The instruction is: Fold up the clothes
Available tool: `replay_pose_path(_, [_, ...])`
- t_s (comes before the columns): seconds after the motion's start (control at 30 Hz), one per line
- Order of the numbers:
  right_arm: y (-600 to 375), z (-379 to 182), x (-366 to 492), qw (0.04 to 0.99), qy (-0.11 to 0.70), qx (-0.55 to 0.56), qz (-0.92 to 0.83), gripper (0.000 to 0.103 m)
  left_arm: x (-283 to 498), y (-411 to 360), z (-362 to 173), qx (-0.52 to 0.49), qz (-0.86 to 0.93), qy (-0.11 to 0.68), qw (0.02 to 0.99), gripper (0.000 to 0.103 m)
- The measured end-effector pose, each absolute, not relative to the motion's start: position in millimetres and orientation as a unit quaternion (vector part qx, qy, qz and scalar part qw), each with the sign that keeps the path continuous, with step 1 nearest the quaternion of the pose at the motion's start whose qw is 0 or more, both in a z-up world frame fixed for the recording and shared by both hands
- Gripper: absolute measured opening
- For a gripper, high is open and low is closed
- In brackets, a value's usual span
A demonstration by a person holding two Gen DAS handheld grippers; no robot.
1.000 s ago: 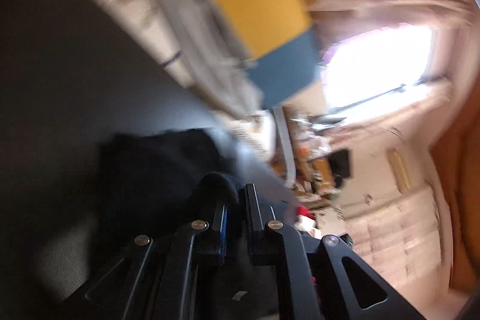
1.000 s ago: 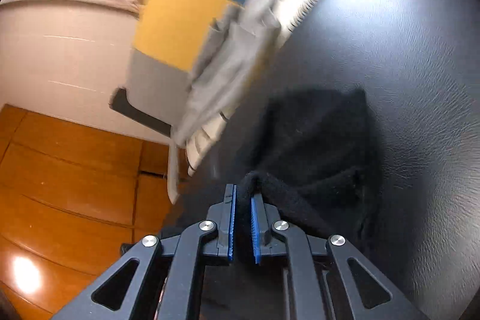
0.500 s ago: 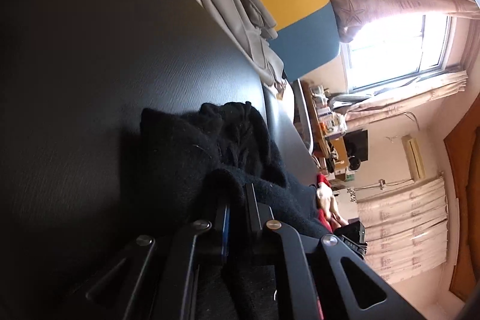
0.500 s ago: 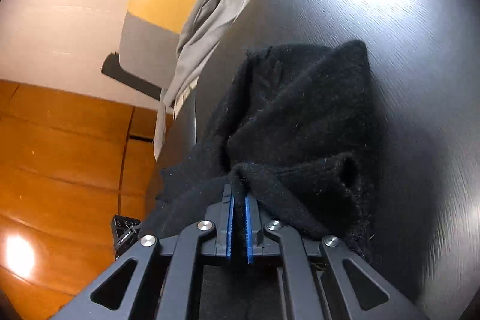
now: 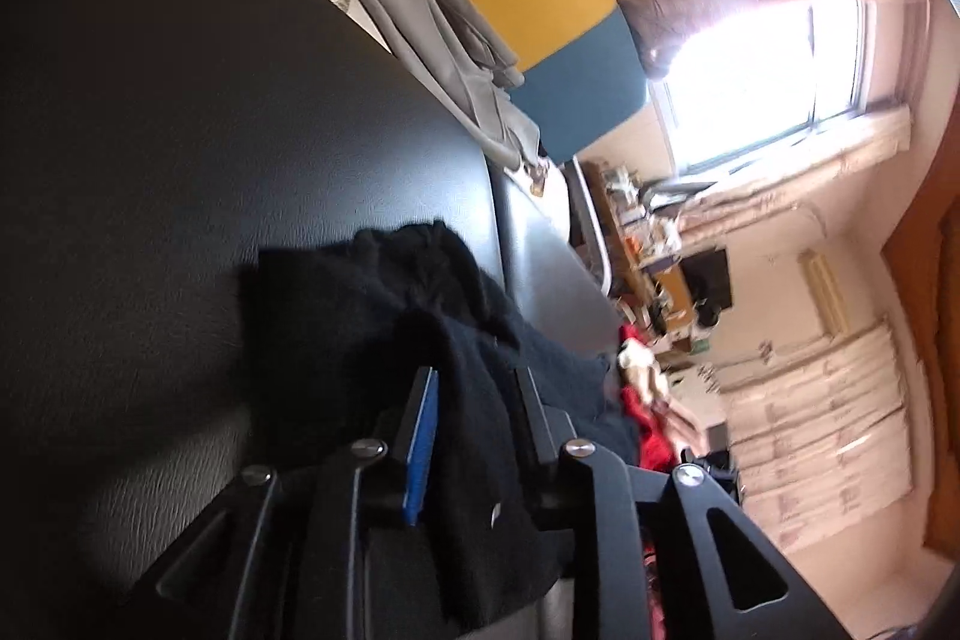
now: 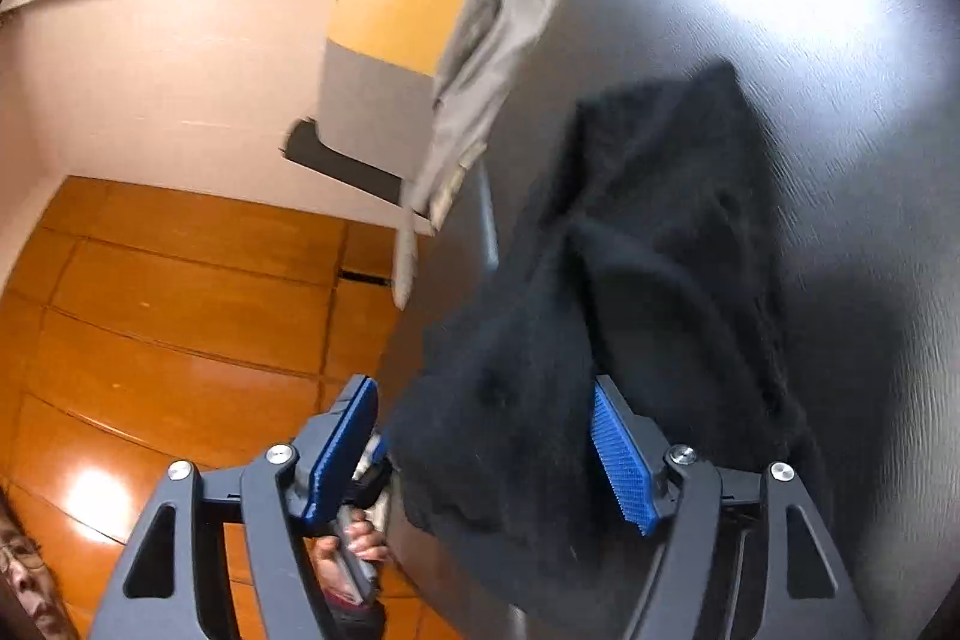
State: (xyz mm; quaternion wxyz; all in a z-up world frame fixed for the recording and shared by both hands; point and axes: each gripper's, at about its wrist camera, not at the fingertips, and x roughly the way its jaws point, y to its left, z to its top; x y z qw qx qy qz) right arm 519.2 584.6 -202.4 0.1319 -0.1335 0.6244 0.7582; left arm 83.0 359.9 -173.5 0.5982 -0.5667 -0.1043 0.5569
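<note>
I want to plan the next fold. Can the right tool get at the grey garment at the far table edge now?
Probably not directly. The right tool is opening with the black sweater between its pads, and that sweater lies between it and the grey garment on the table.

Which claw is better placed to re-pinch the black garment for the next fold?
Left, probably. The left claw is opening but narrow around the black garment; the right claw gapes wide, also opening.

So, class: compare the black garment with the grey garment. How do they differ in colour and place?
The black garment is dark and fuzzy; the grey garment is pale and smooth. The black one lies bunched on the dark table between both grippers' fingers; the grey one hangs over the table's far edge. Both are unfolded.
</note>
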Motion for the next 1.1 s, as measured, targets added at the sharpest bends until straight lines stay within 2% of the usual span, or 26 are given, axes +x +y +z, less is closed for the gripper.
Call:
replay_pose_path(0.23, [563, -203, 524, 0.14, 0.597, -0.16, 0.773, 0.072, 105, 321, -169, -0.545, 0.567, -0.073, 0.614, 0.03])
replay_pose_path(0.47, [560, -207, 509, 0.166, 0.566, -0.18, 0.787, 0.072, 125, 327, -176, -0.548, 0.558, -0.044, 0.622, 0.031])
replay_pose_path(0.57, [558, -207, 507, 0.184, 0.55, -0.194, 0.791, 0.054, 128, 333, -179, -0.555, 0.55, -0.045, 0.622, 0.031])
replay_pose_path(0.6, [559, -208, 505, 0.186, 0.548, -0.197, 0.792, 0.044, 128, 334, -181, -0.562, 0.543, -0.051, 0.622, 0.029])
replay_pose_path(0.63, [559, -209, 503, 0.187, 0.547, -0.2, 0.791, 0.041, 127, 335, -183, -0.567, 0.537, -0.06, 0.621, 0.028])
replay_pose_path(0.7, [560, -209, 501, 0.189, 0.544, -0.201, 0.792, 0.036, 125, 333, -186, -0.57, 0.531, -0.074, 0.623, 0.016])
replay_pose_path(0.77, [560, -208, 501, 0.191, 0.538, -0.204, 0.796, 0.026, 125, 329, -185, -0.567, 0.529, -0.085, 0.626, 0.007])
replay_pose_path(0.8, [559, -207, 500, 0.191, 0.533, -0.207, 0.798, 0.015, 125, 329, -183, -0.563, 0.528, -0.089, 0.629, 0.004])
replay_pose_path(0.83, [559, -205, 499, 0.191, 0.529, -0.21, 0.8, 0.008, 125, 329, -181, -0.559, 0.529, -0.092, 0.632, 0.004])
replay_pose_path(1.1, [577, -180, 500, 0.156, 0.545, -0.14, 0.812, 0.007, 101, 352, -150, -0.536, 0.498, -0.178, 0.658, 0.004])
